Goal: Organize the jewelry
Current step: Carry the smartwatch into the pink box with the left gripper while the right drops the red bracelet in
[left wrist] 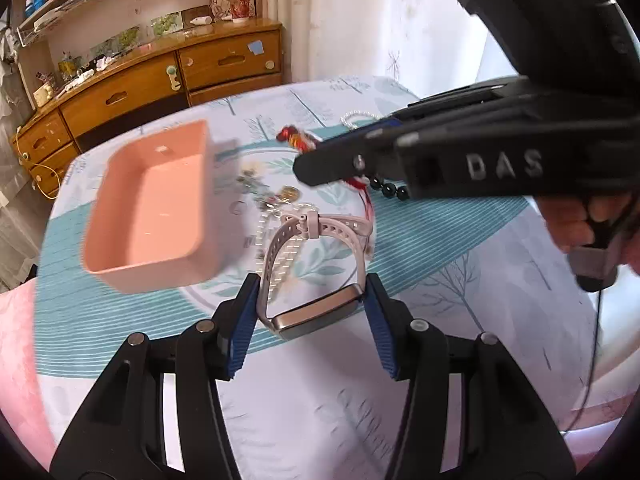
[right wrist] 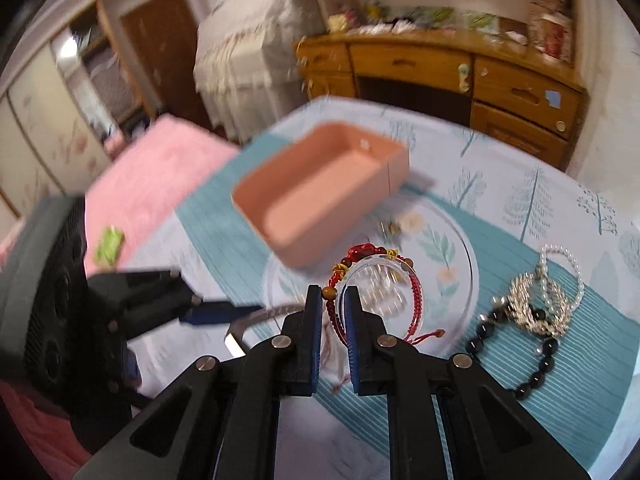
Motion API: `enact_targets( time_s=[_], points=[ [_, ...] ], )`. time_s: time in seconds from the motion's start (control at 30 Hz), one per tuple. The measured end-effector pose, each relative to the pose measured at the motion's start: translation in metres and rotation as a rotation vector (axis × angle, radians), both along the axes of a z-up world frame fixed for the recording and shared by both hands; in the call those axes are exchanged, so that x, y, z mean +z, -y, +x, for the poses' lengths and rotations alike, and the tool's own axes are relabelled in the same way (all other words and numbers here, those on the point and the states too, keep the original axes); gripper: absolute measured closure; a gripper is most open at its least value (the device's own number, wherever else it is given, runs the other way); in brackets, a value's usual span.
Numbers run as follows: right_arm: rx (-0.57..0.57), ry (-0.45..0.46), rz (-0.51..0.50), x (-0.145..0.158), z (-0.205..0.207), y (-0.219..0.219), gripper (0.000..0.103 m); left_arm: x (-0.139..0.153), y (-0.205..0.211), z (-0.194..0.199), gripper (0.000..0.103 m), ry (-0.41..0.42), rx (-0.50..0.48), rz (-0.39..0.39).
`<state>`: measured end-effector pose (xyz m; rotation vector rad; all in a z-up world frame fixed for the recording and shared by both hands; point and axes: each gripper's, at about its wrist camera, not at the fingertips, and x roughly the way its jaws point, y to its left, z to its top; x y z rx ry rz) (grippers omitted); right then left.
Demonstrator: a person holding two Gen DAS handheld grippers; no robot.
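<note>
The right claw [right wrist: 334, 300] has its blue-padded fingers [right wrist: 313, 320] pinched close on a red braided cord bracelet with brown and red beads [right wrist: 416, 280], held above a worktop covered in a teal and white tree-print cloth [right wrist: 520, 208]. Beyond it sits an open, empty salmon-pink rectangular plastic box [right wrist: 320, 192], blurred. To the right, on the cloth, lie a black bead bracelet [right wrist: 536, 372], a silver filigree piece [right wrist: 532, 304] and a white pearl strand [right wrist: 568, 260], tangled together; the left claw [right wrist: 224, 314] shows at the left, blurred.

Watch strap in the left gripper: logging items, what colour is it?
Pale pink watch strap, clearest in the left wrist view.
</note>
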<state>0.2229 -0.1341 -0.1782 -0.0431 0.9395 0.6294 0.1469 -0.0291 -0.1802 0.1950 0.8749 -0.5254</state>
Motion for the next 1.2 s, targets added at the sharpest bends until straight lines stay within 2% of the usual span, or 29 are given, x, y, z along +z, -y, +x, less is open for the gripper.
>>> enact_targets(
  time_s=[0.27,0.43,0.63,0.8,0.83,0.9,0.93,0.97,1.03,1.13,1.2],
  points=[
    [-0.155,0.053,0.220,0.042,0.012,-0.025,0.092,0.052,-0.082,0.009,0.054,0.065,0.031,0.021],
    [-0.204,0.067,0.290,0.056,0.025,-0.050,0.092,0.069,-0.132,0.035,0.054,0.090,0.131,-0.053],
    [-0.215,0.065,0.324,0.060,0.047,-0.088,0.092,0.063,-0.166,0.072,0.054,0.106,0.232,-0.119],
    [-0.252,0.035,0.309,0.052,0.068,-0.112,0.092,0.044,-0.162,0.100,0.053,0.071,0.185,-0.135],
    [-0.261,0.025,0.305,0.049,0.072,-0.116,0.092,0.042,-0.165,0.103,0.050,0.057,0.164,-0.149],
    [-0.275,0.009,0.288,0.044,0.079,-0.121,0.091,0.032,-0.161,0.109,0.040,0.021,0.152,-0.129],
    [-0.288,-0.001,0.265,0.040,0.081,-0.122,0.082,0.029,-0.160,0.111,0.033,0.008,0.152,-0.112],
    [-0.308,-0.013,0.238,0.037,0.084,-0.121,0.059,0.027,-0.160,0.111,0.027,0.012,0.159,-0.093],
    [-0.345,-0.019,0.223,0.033,0.080,-0.111,0.036,0.023,-0.157,0.108,0.026,0.027,0.162,-0.065],
    [-0.373,-0.023,0.255,0.030,0.080,-0.103,0.036,0.021,-0.152,0.106,0.026,0.027,0.154,-0.035],
    [-0.402,-0.021,0.236,0.023,0.080,-0.093,0.036,0.020,-0.151,0.105,0.026,0.011,0.154,-0.036]
  ],
)
